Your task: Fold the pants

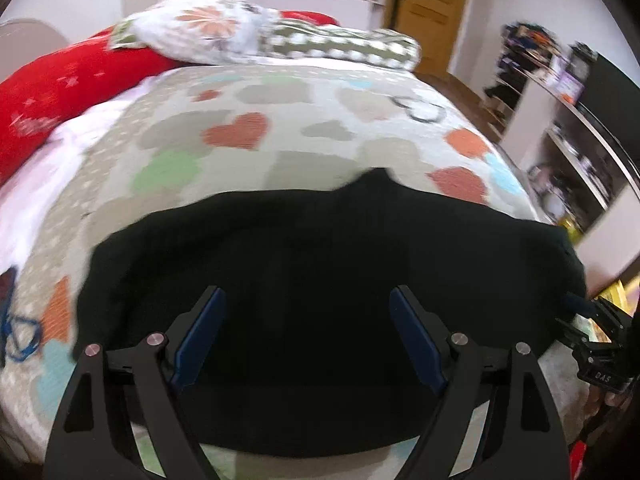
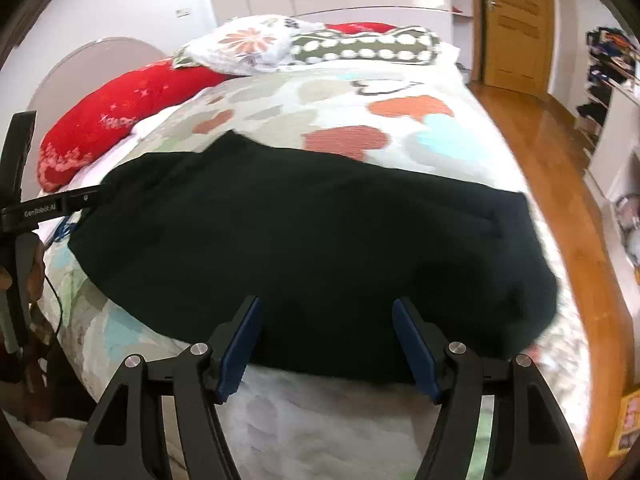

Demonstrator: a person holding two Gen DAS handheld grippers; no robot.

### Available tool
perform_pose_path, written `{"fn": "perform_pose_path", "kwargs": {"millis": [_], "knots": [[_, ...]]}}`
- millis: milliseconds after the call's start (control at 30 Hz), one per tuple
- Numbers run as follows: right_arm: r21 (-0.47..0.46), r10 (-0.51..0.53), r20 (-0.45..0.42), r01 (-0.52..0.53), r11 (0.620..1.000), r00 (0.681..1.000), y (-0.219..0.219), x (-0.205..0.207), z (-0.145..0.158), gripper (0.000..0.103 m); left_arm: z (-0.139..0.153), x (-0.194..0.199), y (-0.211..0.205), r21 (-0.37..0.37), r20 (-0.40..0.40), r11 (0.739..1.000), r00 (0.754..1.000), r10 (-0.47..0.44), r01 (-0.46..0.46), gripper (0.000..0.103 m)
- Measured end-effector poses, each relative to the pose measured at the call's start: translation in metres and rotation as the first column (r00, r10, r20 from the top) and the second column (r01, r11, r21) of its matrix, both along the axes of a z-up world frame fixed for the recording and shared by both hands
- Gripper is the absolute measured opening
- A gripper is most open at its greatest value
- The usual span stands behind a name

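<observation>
Dark green-black pants (image 1: 320, 264) lie folded in a wide flat block across the near part of the bed; they also show in the right wrist view (image 2: 320, 248). My left gripper (image 1: 308, 300) is open and empty, its blue-padded fingers (image 1: 200, 332) spread just above the pants' near edge. My right gripper (image 2: 326, 312) is open and empty over the near edge of the pants. The right gripper shows in the left wrist view (image 1: 580, 308) at the pants' right end. The left gripper shows in the right wrist view (image 2: 86, 199) at the pants' left end.
The bed has a heart-patterned cover (image 2: 360, 120), a red cushion (image 2: 120, 120) at the left and floral and dotted pillows (image 2: 320, 44) at the head. A wooden floor (image 2: 560, 184) and a door (image 2: 516, 20) lie to the right. Cluttered shelves (image 1: 568, 128) stand at the right.
</observation>
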State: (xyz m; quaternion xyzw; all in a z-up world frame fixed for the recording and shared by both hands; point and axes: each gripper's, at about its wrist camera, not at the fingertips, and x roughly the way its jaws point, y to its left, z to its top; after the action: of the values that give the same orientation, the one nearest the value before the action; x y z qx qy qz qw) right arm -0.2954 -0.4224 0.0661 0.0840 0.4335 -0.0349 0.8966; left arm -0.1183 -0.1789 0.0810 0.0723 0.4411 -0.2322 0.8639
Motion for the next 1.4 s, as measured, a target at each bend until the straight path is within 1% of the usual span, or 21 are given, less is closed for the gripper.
{"fn": "perform_pose_path", "kwargs": {"millis": [133,267,300,467,533,567,667,733,800,900,1033,1100,1200,1233,1300,1333,1400], "knots": [[0.021,-0.042,0.022,0.042,0.999,0.999,-0.019,-0.021,0.008,0.069,-0.002,-0.002,-0.039,-0.009,-0.033,0.994,0.994,-0.105,0.105,0.084],[0.030,-0.089,0.032,0.088,0.996,0.996,-0.035,-0.039,0.013,0.070,-0.004,-0.005,-0.079,-0.003,-0.059,0.982,0.980,-0.190,0.191,0.084],[0.027,-0.103,0.030,0.103,0.994,0.994,-0.038,-0.041,0.012,0.072,-0.005,-0.007,-0.088,-0.006,-0.063,0.977,0.975,-0.211,0.211,0.084],[0.042,-0.137,0.023,0.136,0.990,0.990,-0.051,-0.049,0.010,0.072,-0.006,-0.013,-0.130,0.007,-0.067,0.958,0.956,-0.285,0.286,0.084],[0.047,-0.137,0.011,0.137,0.990,0.990,-0.054,-0.049,0.008,0.072,-0.004,-0.014,-0.140,-0.004,-0.076,0.952,0.949,-0.306,0.306,0.084],[0.058,-0.135,0.007,0.134,0.989,0.991,-0.055,-0.049,0.007,0.072,-0.003,-0.014,-0.147,-0.018,-0.083,0.944,0.941,-0.328,0.328,0.084],[0.093,-0.138,0.014,0.136,0.986,0.990,-0.060,-0.051,0.005,0.073,-0.001,-0.014,-0.167,-0.052,-0.104,0.916,0.910,-0.401,0.398,0.084],[0.102,-0.153,0.019,0.150,0.983,0.988,-0.064,-0.051,0.003,0.074,-0.001,-0.014,-0.183,-0.055,-0.122,0.893,0.885,-0.449,0.446,0.084],[0.125,-0.165,0.020,0.161,0.979,0.986,-0.068,-0.050,-0.001,0.074,0.001,-0.015,-0.198,-0.064,-0.126,0.866,0.856,-0.501,0.497,0.084],[0.175,-0.171,0.028,0.163,0.971,0.985,-0.072,-0.048,-0.007,0.075,0.001,-0.016,-0.222,-0.061,-0.129,0.819,0.809,-0.574,0.571,0.084],[0.231,-0.184,0.053,0.167,0.959,0.982,-0.075,-0.051,-0.012,0.078,-0.005,-0.022,-0.254,-0.023,-0.133,0.745,0.736,-0.664,0.667,0.084],[0.253,-0.189,0.065,0.167,0.953,0.980,-0.077,-0.052,-0.014,0.079,-0.010,-0.021,-0.270,-0.019,-0.149,0.710,0.700,-0.698,0.704,0.084],[0.279,-0.195,0.072,0.168,0.946,0.978,-0.081,-0.052,-0.018,0.080,-0.019,-0.016,-0.286,-0.039,-0.180,0.682,0.666,-0.724,0.730,0.084],[0.287,-0.196,0.071,0.168,0.943,0.978,-0.085,-0.052,-0.019,0.080,-0.022,-0.015,-0.292,-0.041,-0.194,0.677,0.659,-0.727,0.735,0.084],[0.305,-0.204,0.075,0.173,0.937,0.976,-0.086,-0.051,-0.020,0.082,-0.030,-0.012,-0.303,-0.036,-0.214,0.673,0.652,-0.728,0.739,0.084],[0.316,-0.210,0.077,0.176,0.932,0.975,-0.087,-0.050,-0.020,0.083,-0.034,-0.012,-0.308,-0.037,-0.220,0.666,0.644,-0.733,0.745,0.084],[0.326,-0.225,0.074,0.189,0.926,0.972,-0.088,-0.048,-0.022,0.083,-0.035,-0.014,-0.313,-0.044,-0.202,0.655,0.635,-0.745,0.754,0.084]]}}
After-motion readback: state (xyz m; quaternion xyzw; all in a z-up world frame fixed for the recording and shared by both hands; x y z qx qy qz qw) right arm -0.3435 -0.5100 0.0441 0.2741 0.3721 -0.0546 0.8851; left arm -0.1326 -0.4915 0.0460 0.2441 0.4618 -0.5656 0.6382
